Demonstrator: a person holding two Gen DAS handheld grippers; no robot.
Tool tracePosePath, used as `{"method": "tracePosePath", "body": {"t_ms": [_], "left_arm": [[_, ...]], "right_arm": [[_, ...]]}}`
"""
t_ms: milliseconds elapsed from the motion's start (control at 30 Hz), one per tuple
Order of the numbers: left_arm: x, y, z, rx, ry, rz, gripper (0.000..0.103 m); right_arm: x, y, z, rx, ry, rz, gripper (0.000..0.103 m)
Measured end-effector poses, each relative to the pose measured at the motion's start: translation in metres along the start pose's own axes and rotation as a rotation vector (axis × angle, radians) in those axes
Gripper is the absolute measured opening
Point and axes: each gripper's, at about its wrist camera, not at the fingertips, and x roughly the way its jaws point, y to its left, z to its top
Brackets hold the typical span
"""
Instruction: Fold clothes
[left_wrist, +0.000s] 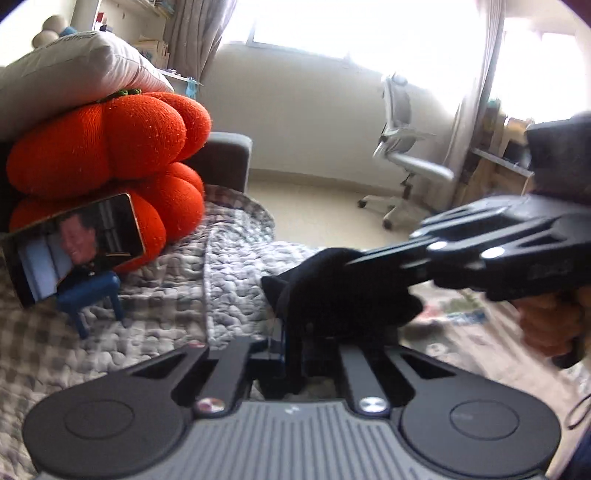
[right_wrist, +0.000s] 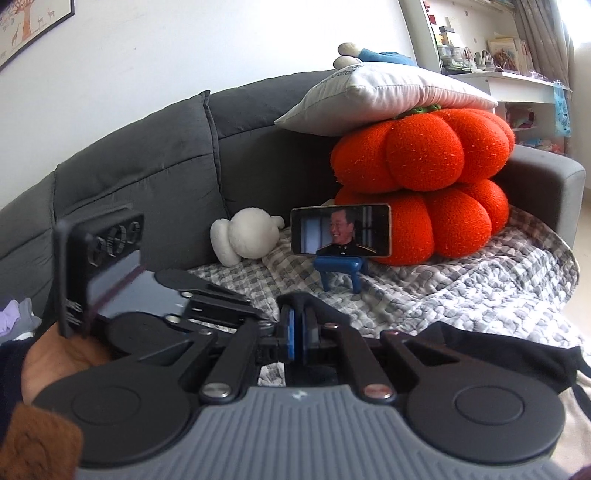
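Left wrist view shows both tools meeting over the sofa's checked quilt (left_wrist: 155, 295): the left gripper (left_wrist: 291, 350) is clenched on a dark garment (left_wrist: 332, 291), and the right gripper (left_wrist: 354, 260) comes in from the side and bites the same bunch of cloth. From the right wrist view, the right gripper (right_wrist: 297, 332) has its blue pads pressed together, and black fabric trails off to the right, held up clear of the quilt. The garment is black or very dark navy, soft, crumpled into a lump, with no neat edge or flat panel showing. I'd judge the folding unfinished: nothing lies squared up, and I can't tell which fold is in hand. Behind stand 2 orange cushions (right_wrist: 424, 177) and a propped phone (right_wrist: 340, 234).
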Motion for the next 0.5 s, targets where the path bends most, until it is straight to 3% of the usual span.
{"method": "tracePosePath", "body": {"t_ms": [133, 200, 267, 500], "left_arm": [[-0.038, 0.018, -0.002, -0.131, -0.070, -0.027, 0.006], [-0.053, 0.033, -0.001, -0.208, -0.086, -0.031, 0.006], [-0.063, 0.049, -0.002, -0.249, -0.064, 0.000, 0.006], [-0.088, 0.097, -0.009, -0.274, 0.080, 0.145, 0.006]], "right_arm": [[0.001, 0.003, 0.000, 0.029, -0.054, -0.027, 0.010], [-0.002, 0.001, 0.001, 0.057, -0.084, -0.048, 0.019], [-0.008, -0.004, 0.001, 0.097, -0.113, -0.079, 0.033], [-0.023, -0.039, -0.006, 0.221, -0.117, -0.267, 0.033]]}}
